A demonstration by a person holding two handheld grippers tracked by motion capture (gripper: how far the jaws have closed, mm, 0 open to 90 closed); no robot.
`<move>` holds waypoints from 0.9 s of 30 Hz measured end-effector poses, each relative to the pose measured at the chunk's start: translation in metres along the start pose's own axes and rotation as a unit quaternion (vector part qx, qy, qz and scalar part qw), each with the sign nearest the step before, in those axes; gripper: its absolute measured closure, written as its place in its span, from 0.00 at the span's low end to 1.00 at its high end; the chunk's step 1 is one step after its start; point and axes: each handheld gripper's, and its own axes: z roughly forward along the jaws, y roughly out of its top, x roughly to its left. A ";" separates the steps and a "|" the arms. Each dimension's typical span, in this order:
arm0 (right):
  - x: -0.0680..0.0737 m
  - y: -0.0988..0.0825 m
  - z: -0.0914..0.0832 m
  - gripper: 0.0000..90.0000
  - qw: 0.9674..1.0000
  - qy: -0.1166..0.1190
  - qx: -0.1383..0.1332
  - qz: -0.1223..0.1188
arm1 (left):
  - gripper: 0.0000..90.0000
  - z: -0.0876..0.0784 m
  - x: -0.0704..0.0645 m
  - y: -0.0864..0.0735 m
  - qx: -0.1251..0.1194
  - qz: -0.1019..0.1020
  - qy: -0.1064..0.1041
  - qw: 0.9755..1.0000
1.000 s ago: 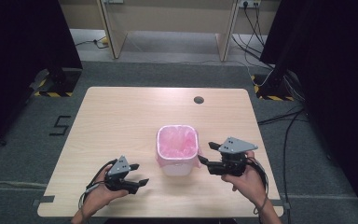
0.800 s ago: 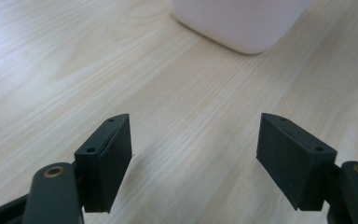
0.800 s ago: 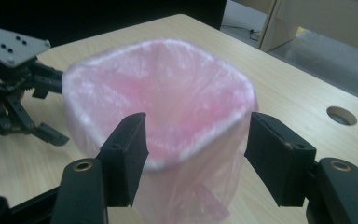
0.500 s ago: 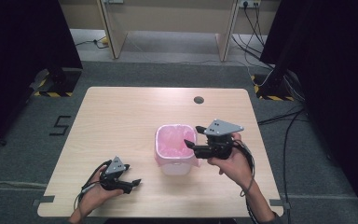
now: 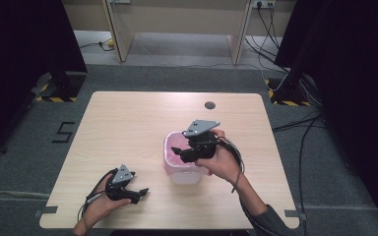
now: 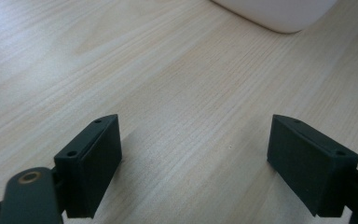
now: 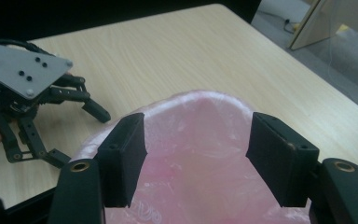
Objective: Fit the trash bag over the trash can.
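Here, we are viewing the right gripper point(image 5: 183, 156) at the centre of the high view, where it is hovering over the open mouth of the pink-lined bin point(image 5: 171, 156). In the right gripper view, its jaws are standing apart with nothing between the pads point(image 7: 123, 158), and the pink liner point(image 7: 200, 154) is spreading across the lower half of the frame beneath them. We are seeing the right hand point(image 5: 224, 161) wrapping the gripper body just right of the bin. Moving outward, the left gripper point(image 5: 139, 194) is resting at the lower left of the high view, well apart from the bin; its jaws have just been opening and are standing wide, with bare wood between them. In the left gripper view, the bin's white wall point(image 6: 279, 14) is showing at the top edge. The wooden table point(image 5: 128, 128) is carrying everything, a dark round hole point(image 5: 209, 104) lying near its upper edge.
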 end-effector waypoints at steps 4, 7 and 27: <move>-0.001 -0.001 0.011 0.41 1.000 0.007 0.026 -0.004 | 0.18 0.000 0.000 0.000 0.000 -0.001 -0.001 1.000; -0.001 -0.001 0.016 0.41 0.999 0.011 0.035 -0.007 | 0.18 0.000 0.000 0.000 0.000 -0.001 -0.001 1.000; -0.015 0.004 0.028 0.39 0.996 0.019 0.082 -0.004 | 0.18 0.000 0.000 0.000 0.001 -0.001 -0.001 1.000</move>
